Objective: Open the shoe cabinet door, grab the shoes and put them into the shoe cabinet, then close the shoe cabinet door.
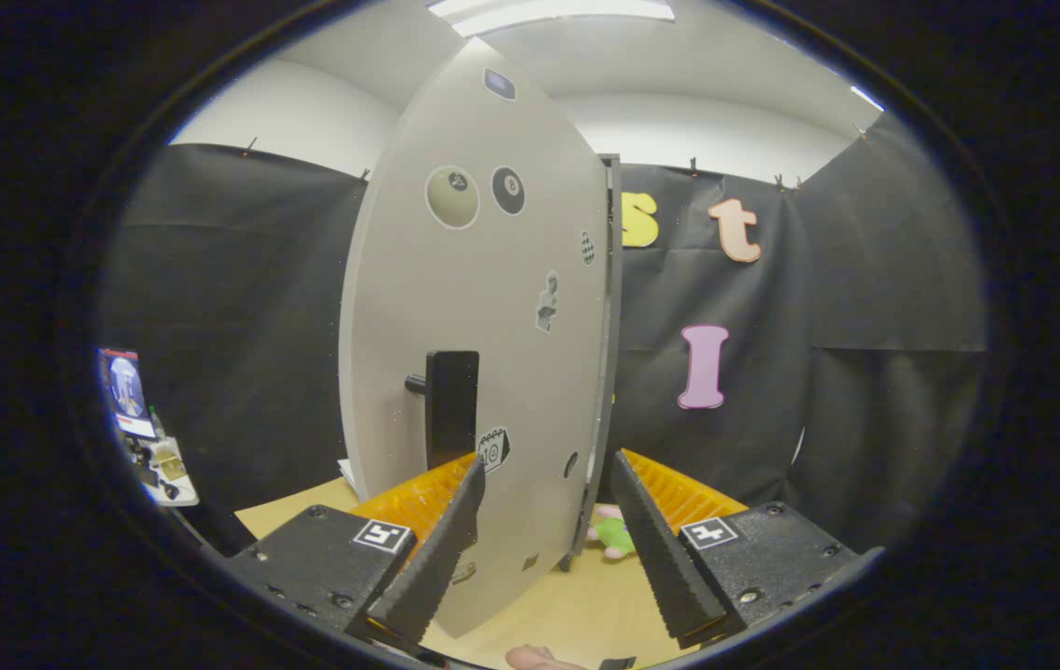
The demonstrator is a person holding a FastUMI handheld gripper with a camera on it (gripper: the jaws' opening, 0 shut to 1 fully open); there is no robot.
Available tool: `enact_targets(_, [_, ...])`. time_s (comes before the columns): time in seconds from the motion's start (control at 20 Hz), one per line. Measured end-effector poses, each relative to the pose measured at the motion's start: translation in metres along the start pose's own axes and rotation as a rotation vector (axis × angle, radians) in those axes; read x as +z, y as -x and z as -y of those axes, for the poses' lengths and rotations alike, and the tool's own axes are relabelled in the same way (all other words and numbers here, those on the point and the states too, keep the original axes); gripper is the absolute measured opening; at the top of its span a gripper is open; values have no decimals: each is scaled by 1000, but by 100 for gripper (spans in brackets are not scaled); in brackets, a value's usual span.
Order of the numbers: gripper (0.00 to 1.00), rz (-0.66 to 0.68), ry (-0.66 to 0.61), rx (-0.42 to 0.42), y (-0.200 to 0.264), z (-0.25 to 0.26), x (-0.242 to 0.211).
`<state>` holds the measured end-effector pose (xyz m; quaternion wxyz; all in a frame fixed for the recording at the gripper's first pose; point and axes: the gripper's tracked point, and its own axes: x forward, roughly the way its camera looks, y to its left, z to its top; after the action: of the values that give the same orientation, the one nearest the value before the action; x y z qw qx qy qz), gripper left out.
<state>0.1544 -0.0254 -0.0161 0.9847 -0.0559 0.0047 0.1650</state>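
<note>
The grey shoe cabinet door [483,307] stands swung out towards me, carrying several stickers and a black handle [451,405]. It hangs from the dark cabinet frame [611,316] on its right side. My gripper [548,470] is open, and the door's lower part lies between its fingers. The left fingertip [472,479] sits just below the handle, touching or nearly touching the door face. A small pink and green shoe [611,536] lies on the wooden table [576,596] beside the cabinet's base, just ahead of the right finger. The cabinet's inside is hidden behind the door.
Black cloth walls close the booth behind and on both sides. A small stand with a screen and clutter [143,428] is off to the left. Something pink [539,659] peeks in below the fingers; I cannot tell what it is.
</note>
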Motion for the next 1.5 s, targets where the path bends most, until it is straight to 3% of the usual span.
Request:
enact_targets(0.5, [91, -7, 18, 47, -38, -71, 5])
enact_targets(0.75, [95, -50, -52, 177, -76, -130, -1])
enact_targets(0.95, [97, -59, 7, 135, -83, -149, -8])
enact_targets(1.15, [98, -44, -19, 135, -73, -178, -14])
enact_targets(1.5, [98, 2, -113, -47, -39, -169, -23])
